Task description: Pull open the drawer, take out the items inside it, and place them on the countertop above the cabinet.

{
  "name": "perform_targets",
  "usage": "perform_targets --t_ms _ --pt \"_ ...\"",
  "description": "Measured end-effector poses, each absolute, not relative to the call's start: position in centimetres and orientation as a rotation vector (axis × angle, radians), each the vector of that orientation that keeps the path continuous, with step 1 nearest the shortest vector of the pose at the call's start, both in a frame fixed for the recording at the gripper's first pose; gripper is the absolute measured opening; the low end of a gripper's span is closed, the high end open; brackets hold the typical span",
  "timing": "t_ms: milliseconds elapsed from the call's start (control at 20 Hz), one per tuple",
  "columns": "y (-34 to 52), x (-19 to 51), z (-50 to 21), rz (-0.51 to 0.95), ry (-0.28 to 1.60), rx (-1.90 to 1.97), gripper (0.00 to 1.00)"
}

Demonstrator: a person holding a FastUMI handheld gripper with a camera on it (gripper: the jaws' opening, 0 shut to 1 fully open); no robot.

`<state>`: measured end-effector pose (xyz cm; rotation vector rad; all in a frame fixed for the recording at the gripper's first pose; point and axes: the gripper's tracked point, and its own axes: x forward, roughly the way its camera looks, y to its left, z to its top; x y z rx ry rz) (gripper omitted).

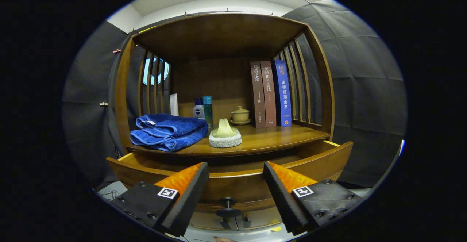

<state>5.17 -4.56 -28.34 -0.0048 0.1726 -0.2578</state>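
At the lower centre of the frame, the gripper (236, 191) hangs spread and empty above the half-open drawer (233, 183), so it should dip inside toward whatever lies hidden there.

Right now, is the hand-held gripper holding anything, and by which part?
Nothing. The hand-held gripper is open, its fingers apart either side of the drawer knob, touching neither.

The drawer (233, 169) stands pulled out, yet its inside is hidden behind its own front panel and the countertop (262, 138) lip. The gripper's (235, 189) spread fingers cover the panel's two sides.
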Motion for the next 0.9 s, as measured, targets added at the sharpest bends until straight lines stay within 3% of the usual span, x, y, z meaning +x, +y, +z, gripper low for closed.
perform_targets --t_ms 550,900 --pt "-5.6 11.0 -29.4 -0.232 0.198 -0.001 0.99" --pt "-5.2 10.9 -29.2 -0.223 0.198 0.005 1.00"
